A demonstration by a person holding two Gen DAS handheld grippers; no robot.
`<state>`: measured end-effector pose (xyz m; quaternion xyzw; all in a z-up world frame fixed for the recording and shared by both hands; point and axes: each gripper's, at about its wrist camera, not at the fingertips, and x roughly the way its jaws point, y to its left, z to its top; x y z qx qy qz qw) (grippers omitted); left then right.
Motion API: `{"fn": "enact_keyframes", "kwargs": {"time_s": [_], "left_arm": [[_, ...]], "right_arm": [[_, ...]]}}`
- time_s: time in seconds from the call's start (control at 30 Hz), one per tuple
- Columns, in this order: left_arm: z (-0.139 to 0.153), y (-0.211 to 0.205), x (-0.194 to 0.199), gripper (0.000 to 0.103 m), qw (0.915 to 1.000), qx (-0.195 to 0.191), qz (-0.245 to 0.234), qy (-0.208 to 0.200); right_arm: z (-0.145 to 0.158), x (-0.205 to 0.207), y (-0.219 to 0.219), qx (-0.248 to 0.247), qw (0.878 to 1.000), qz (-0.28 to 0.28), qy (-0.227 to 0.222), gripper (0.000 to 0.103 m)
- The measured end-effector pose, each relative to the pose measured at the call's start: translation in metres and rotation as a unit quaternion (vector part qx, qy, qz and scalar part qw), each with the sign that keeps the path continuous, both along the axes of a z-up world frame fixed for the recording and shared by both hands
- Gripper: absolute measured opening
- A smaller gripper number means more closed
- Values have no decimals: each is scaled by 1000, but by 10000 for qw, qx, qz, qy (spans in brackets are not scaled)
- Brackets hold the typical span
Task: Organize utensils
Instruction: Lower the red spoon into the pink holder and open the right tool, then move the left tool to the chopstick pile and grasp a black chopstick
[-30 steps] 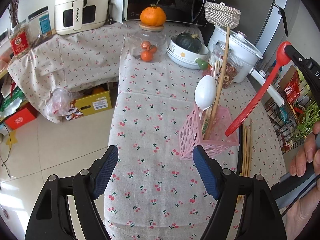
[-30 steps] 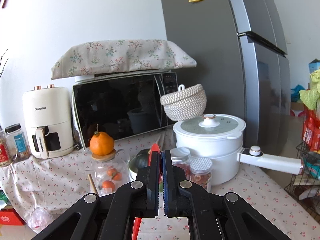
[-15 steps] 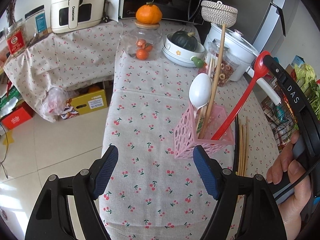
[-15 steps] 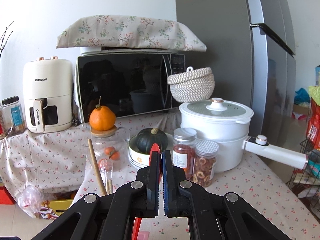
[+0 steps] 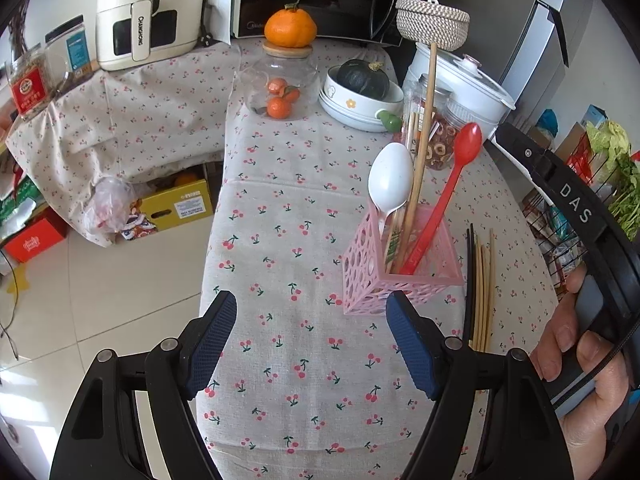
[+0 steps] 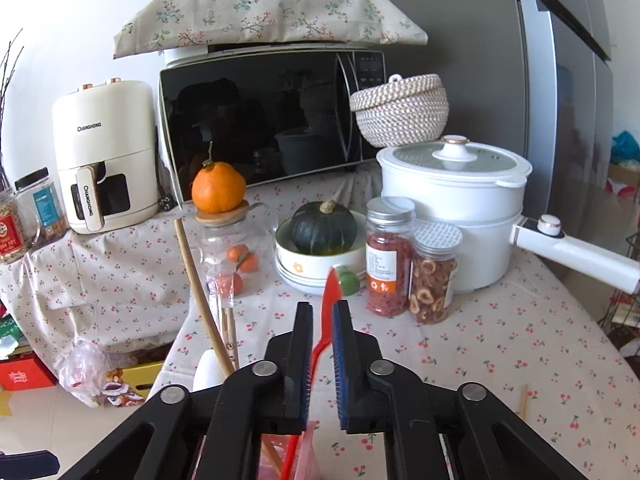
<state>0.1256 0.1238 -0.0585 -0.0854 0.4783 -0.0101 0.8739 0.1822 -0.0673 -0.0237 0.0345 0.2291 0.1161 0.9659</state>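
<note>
The red spoon's lower handle hides behind the right gripper's fingers; the pink holder is mostly covered by them; the white spoon shows only a sliver; the chopsticks' near ends vanish behind the left gripper.

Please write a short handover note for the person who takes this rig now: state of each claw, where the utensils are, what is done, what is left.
Left claw: open, empty, above the tablecloth before the pink holder.
Right claw: jaws parted a little around the red spoon; grip looks released.
Done: red spoon, white spoon and a long wooden utensil stand in the holder.
Left: chopsticks lie on the cloth right of the holder.
</note>
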Motion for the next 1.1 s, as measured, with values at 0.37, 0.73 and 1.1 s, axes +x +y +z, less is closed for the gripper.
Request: {"fn": "enact_keyframes", "kwargs": {"time_s": [0.37,0.73,1.1], "left_arm": [[8,-22,-6,80,9996,98,-248,-15],[20,-68,-17,97,9973,364,-619,-172],[17,-130,-25,103,9942,417,-916,-380]], "right_arm": [[21,-11,-66,614,9964,-96,584,78],[11,-27,-144,-44,9864,-983,1313,100],[-13,-50,-213,-511,9753,-1060,1867,103]]}}
